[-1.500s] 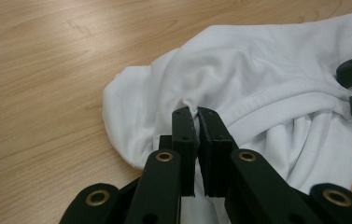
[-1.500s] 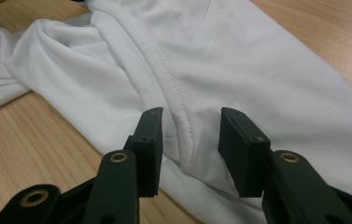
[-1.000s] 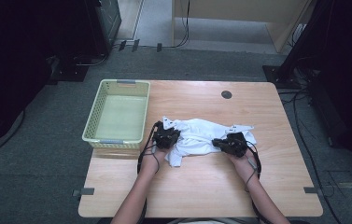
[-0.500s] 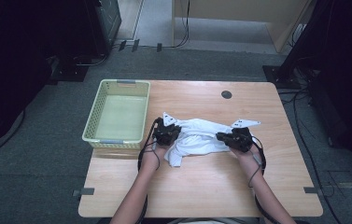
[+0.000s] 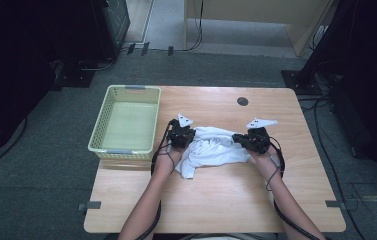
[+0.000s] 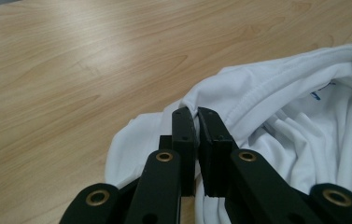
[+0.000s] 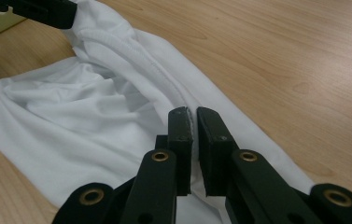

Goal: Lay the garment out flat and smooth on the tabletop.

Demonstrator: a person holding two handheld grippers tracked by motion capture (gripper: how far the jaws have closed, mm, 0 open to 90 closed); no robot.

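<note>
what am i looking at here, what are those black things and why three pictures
A person sits at a wooden table with a hand-held clamp tool in each hand: the left gripper and the right gripper. One picture looks down from above. The other two come from small cameras riding on each tool, looking along its black fingers. A white shirt lies crumpled on the table, and each gripper is shut on its edge. A pale green basket sits at the left, with nothing in it.
</note>
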